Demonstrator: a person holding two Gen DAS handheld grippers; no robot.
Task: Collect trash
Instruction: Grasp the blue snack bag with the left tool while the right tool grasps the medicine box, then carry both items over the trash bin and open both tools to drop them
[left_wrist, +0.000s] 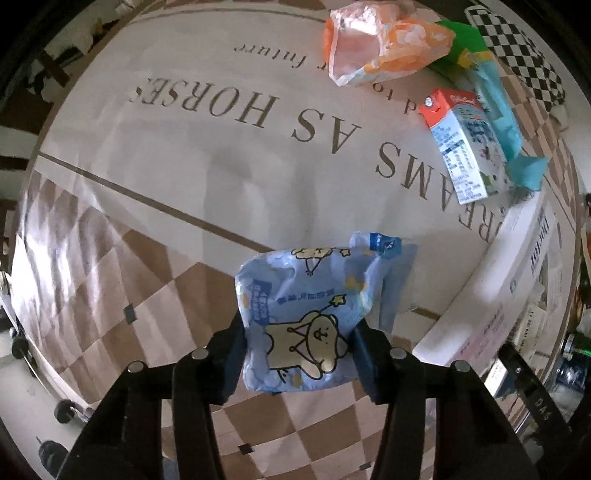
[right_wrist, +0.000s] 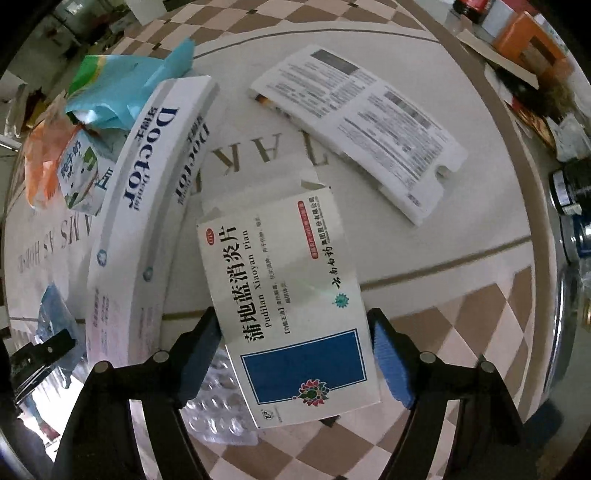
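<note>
The left tongs (left_wrist: 297, 341) grip a crumpled blue cartoon-printed wrapper (left_wrist: 306, 317), lifted above the table (left_wrist: 184, 140). The right tongs (right_wrist: 295, 350) stand open astride a flattened medicine box (right_wrist: 291, 306) lying on the table, its long axis running straight ahead between the fingers; closing would pinch its sides, so the right hand is nearer.

Only the right view shows an empty blister pack (right_wrist: 218, 410) beneath the box's left edge. Only the left view shows the milk carton's (left_wrist: 461, 144) full length, far ahead to the right.
</note>
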